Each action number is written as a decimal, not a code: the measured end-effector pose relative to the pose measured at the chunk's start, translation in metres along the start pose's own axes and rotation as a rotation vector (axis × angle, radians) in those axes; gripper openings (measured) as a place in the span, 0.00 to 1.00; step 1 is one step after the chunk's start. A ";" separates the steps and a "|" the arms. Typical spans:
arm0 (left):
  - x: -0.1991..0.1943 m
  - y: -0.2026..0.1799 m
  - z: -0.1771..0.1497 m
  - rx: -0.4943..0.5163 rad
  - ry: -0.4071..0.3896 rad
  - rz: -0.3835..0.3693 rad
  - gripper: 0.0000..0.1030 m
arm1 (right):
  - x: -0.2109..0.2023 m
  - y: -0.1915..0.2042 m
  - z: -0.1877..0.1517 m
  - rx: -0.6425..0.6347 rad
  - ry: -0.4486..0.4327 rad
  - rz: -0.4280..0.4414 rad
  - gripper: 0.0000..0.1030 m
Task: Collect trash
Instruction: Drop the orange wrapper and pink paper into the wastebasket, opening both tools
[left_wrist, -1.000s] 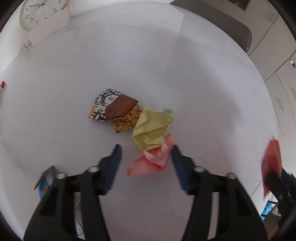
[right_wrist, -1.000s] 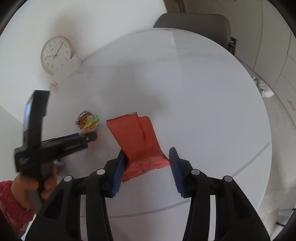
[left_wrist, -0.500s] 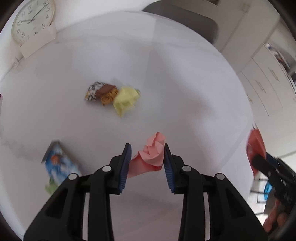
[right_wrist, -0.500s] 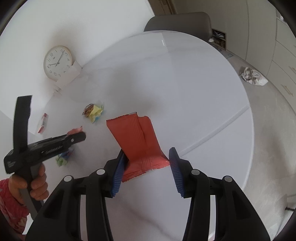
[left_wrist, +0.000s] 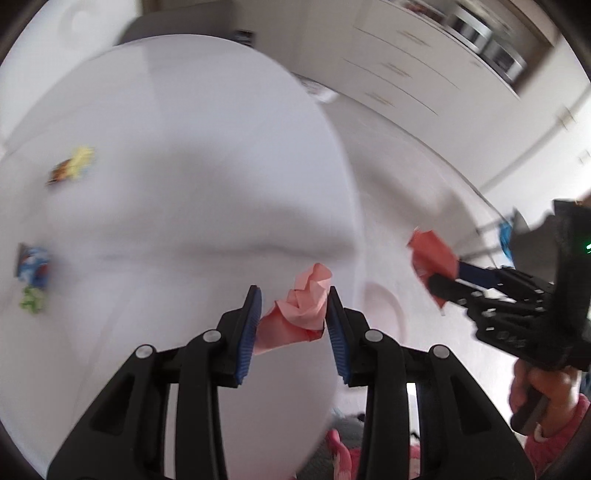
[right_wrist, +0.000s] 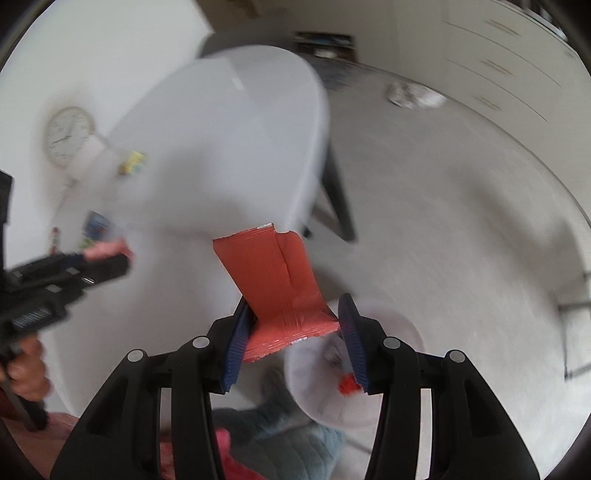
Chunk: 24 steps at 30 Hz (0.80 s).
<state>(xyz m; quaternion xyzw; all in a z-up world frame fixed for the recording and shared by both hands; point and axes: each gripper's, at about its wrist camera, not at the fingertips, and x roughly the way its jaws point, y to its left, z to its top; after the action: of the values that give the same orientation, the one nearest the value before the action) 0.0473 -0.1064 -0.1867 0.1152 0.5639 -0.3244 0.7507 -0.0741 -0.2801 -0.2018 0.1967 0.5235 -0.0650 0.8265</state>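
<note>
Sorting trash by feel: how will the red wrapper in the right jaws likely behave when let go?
The red wrapper looks thin and creased, so probably light and floppy. It stands up from the grip, so has slight stiffness. Likely flutters rather than drops.

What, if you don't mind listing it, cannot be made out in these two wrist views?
- Left wrist view: the wrappers on the table, a yellow one and a blue one, are smeared by motion blur; no print is legible.
- Right wrist view: the white bin is half hidden behind the right gripper and its red wrapper; its contents are unclear.
- Right wrist view: the clock is blurred, its hands unreadable.
</note>
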 end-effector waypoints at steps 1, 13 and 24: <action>0.003 -0.009 -0.002 0.017 0.008 -0.010 0.34 | 0.007 -0.014 -0.014 0.027 0.018 -0.019 0.48; 0.024 -0.075 -0.025 0.151 0.089 0.030 0.34 | 0.184 -0.083 -0.099 0.108 0.283 -0.061 0.49; 0.045 -0.100 -0.030 0.227 0.136 0.055 0.34 | 0.205 -0.103 -0.136 0.140 0.333 -0.089 0.83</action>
<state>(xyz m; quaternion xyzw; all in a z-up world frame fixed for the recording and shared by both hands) -0.0305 -0.1829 -0.2192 0.2364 0.5698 -0.3567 0.7016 -0.1300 -0.3002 -0.4615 0.2386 0.6554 -0.1045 0.7090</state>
